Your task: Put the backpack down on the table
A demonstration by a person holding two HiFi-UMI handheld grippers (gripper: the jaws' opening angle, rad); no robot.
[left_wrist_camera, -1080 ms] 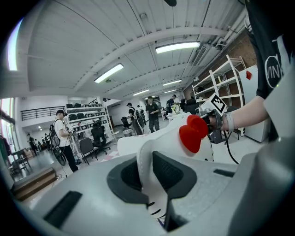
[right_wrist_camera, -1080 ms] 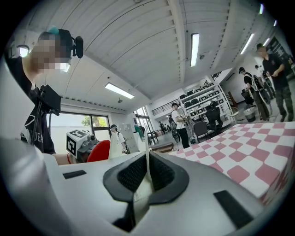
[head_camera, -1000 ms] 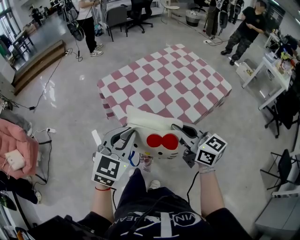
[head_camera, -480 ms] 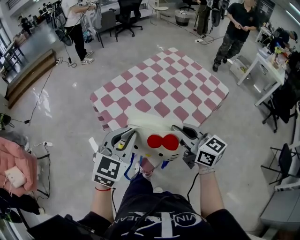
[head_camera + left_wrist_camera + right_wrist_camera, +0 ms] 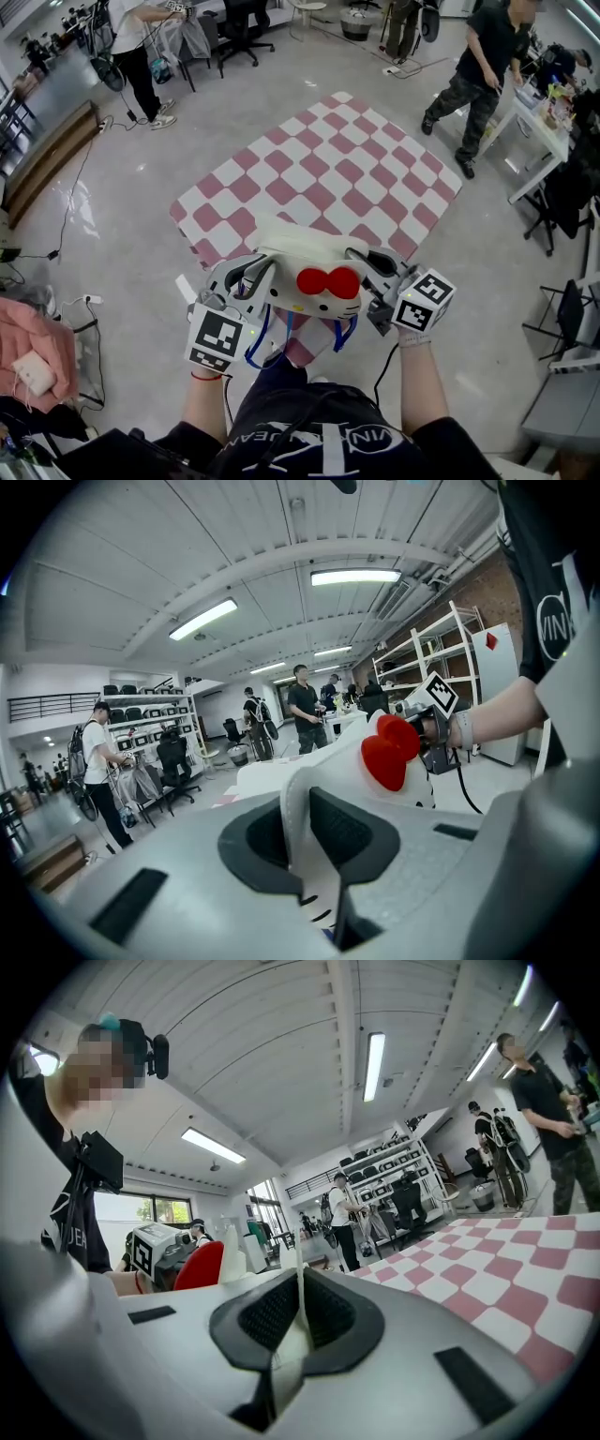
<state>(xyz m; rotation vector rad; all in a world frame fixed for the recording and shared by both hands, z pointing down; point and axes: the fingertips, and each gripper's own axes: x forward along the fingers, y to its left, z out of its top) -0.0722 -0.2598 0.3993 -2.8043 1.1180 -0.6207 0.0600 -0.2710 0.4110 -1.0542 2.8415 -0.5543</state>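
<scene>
A white cat-face backpack (image 5: 309, 267) with a red bow (image 5: 329, 281) hangs in the air between my two grippers, just short of the near edge of the table with the pink-and-white checked cloth (image 5: 319, 178). My left gripper (image 5: 251, 274) is shut on the backpack's left side; white fabric (image 5: 305, 822) sits pinched between its pads. On the opposite side my right gripper (image 5: 367, 267) is shut on a thin white edge (image 5: 298, 1307) of the backpack. Blue straps (image 5: 258, 342) dangle below the bag. The checked table (image 5: 525, 1269) lies to the right in the right gripper view.
People stand around the room: one in dark clothes (image 5: 473, 66) at the table's far right, one in a white top (image 5: 131, 47) at the far left. A white desk (image 5: 544, 141) stands on the right, chairs (image 5: 234, 23) at the back, pink cloth (image 5: 37, 328) on the left floor.
The table has come closer below me and the backpack now reaches its near edge. The person in dark clothes has walked toward the table's right side. Both grippers keep their hold.
</scene>
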